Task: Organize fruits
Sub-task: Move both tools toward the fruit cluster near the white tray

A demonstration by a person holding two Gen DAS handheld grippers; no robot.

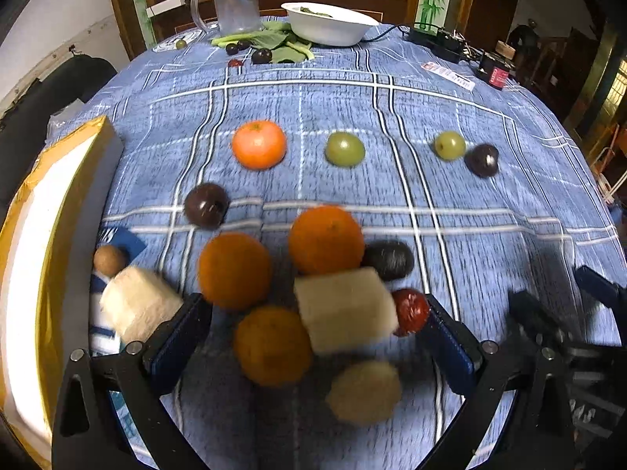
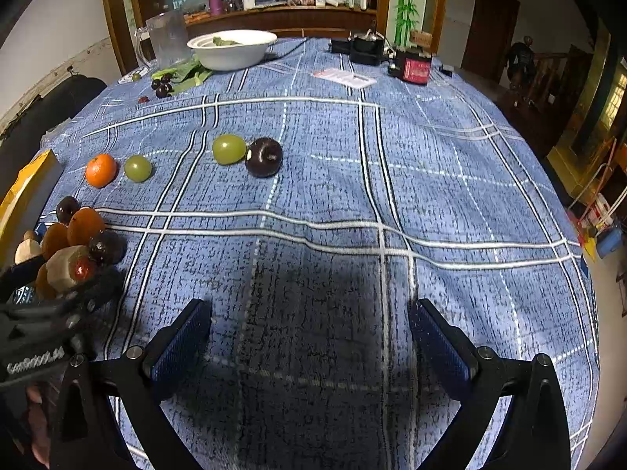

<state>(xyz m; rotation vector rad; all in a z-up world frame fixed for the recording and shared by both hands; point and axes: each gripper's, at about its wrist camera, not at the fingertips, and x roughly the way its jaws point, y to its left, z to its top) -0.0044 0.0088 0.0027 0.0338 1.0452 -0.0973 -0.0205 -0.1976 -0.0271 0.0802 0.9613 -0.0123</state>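
Observation:
In the left wrist view my left gripper (image 1: 315, 333) is open, hovering over a cluster of fruit on the blue checked cloth. Between its fingers lie an orange (image 1: 272, 346), a pale cut chunk (image 1: 347, 311), a red jujube (image 1: 411, 311) and a pale round fruit (image 1: 364, 391); the pads touch none of them. Two more oranges (image 1: 235, 270) sit just beyond, with a dark plum (image 1: 388, 260). Farther off lie a tangerine (image 1: 258, 144), green grapes (image 1: 345, 149) and another plum (image 1: 482, 159). My right gripper (image 2: 311, 333) is open over bare cloth, with a grape (image 2: 229, 149) and a plum (image 2: 263, 156) ahead.
A yellow-edged box (image 1: 58, 196) lies at the left table edge. At the far side stand a white bowl (image 1: 329, 23), a clear pitcher (image 1: 235, 0) and leafy greens (image 1: 274, 45) with small dark fruits. A power strip and a red-labelled device (image 2: 415, 66) sit at the far right.

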